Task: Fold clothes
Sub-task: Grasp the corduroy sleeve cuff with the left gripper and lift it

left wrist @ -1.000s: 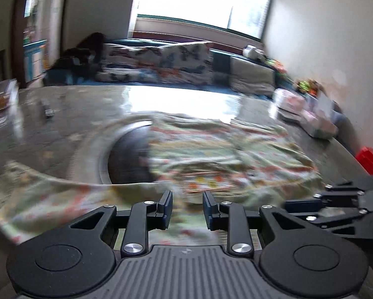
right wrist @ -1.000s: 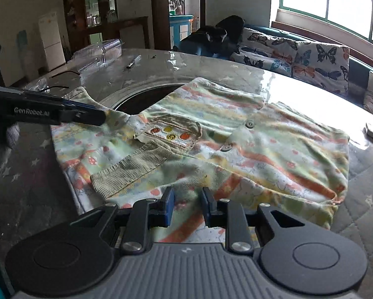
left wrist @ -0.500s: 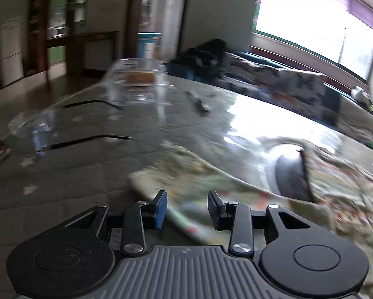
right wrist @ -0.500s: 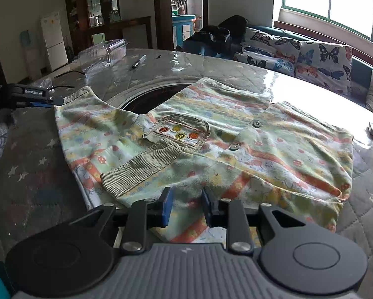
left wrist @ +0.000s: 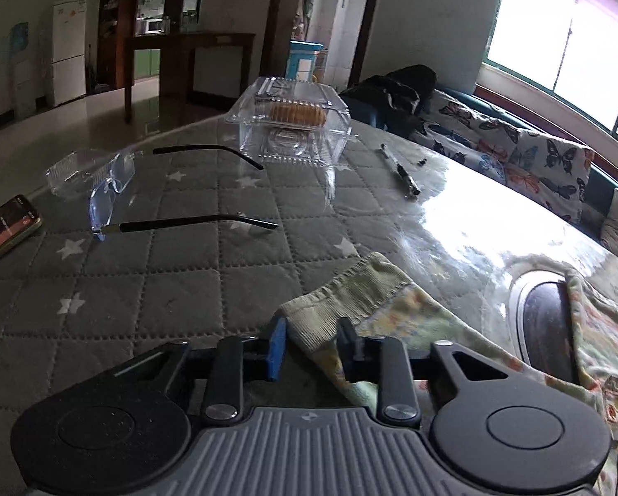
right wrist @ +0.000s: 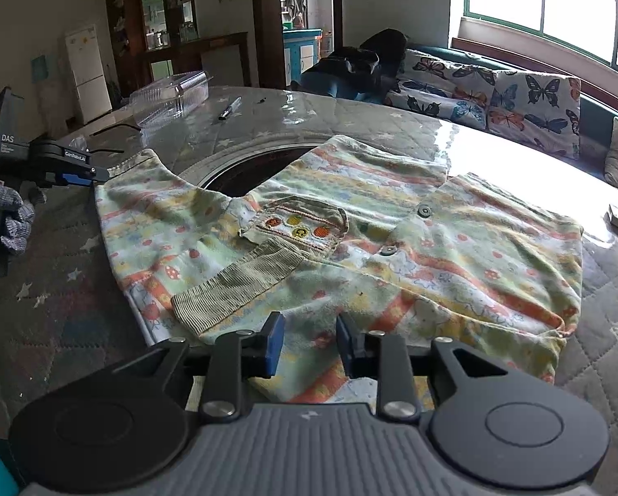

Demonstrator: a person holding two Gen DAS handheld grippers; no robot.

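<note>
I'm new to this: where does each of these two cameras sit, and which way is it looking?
Left wrist: rides on the left gripper, looking down along its fingers at the sleeve cuff between its closing jaws, toward glasses and a clear box; no body part shows.
Right wrist: rides on the right gripper, facing the shirt; the gloved hand holding the left gripper shows at left.
Shared: shirt, clear box, pen, butterfly sofa.
</note>
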